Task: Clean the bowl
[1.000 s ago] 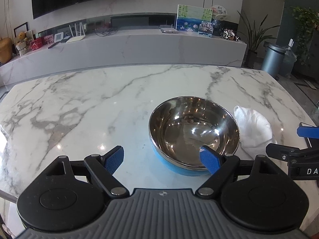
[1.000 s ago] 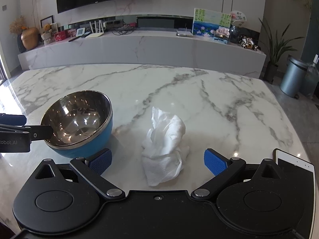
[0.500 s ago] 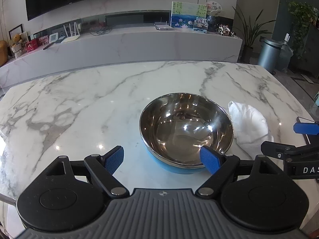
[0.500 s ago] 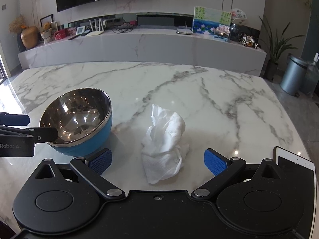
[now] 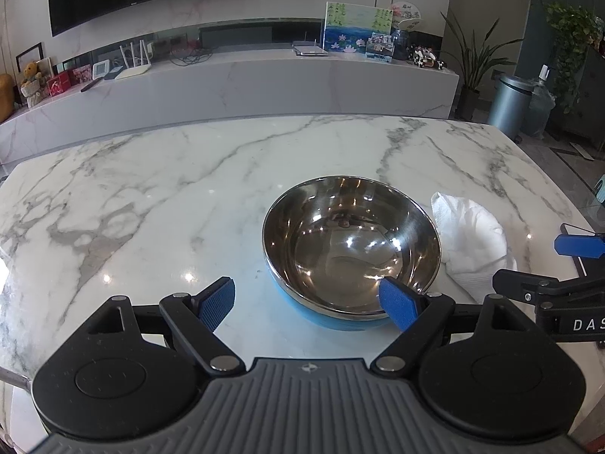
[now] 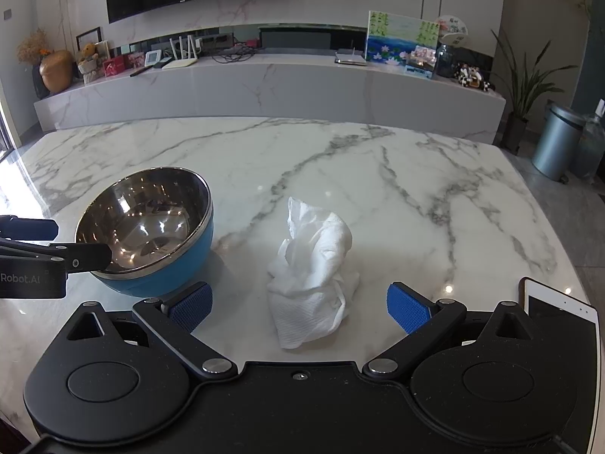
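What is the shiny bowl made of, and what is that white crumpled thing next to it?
The bowl looks like polished steel inside, since it mirrors the room lights; its blue outside could be plastic or paint, hard to tell. The white wad looks like a paper towel: soft creases and a fine dimpled pattern. Both sit on a glossy marble-look table.

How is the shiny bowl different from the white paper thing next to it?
The bowl is round and smooth, silver inside, blue outside; the paper towel is white, crumpled and lumpy. The bowl stands open side up; the paper towel lies in a heap. Both rest on the marble table.
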### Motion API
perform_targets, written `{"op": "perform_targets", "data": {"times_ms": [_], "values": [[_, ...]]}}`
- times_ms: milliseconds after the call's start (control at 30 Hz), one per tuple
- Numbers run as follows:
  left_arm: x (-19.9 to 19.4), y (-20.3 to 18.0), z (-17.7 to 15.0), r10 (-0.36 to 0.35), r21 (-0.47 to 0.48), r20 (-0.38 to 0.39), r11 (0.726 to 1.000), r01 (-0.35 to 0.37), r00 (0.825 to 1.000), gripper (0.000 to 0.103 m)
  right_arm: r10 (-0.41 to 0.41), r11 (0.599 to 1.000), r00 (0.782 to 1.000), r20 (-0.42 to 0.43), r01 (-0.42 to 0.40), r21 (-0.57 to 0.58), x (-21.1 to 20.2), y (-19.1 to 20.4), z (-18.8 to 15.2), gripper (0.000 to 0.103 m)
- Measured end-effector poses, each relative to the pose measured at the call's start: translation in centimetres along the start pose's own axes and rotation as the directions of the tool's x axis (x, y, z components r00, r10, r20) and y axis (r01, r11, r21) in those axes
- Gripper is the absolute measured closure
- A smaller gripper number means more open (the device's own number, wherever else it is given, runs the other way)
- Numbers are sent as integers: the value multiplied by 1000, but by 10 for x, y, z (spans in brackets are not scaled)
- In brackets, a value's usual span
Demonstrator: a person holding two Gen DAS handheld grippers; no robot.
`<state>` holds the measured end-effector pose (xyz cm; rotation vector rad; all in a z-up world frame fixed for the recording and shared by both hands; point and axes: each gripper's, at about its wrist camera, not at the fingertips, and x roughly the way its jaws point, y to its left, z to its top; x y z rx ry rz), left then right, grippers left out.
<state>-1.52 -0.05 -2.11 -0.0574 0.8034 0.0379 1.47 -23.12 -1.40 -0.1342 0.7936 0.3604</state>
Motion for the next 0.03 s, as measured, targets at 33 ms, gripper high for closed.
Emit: {"op": "perform_targets", "data": {"times_ms": [33], "values": [[1,-1,0,-2,1,1,1000,2,1000,20,0,1000,1000,0,0,1,0,0,0,5]]}}
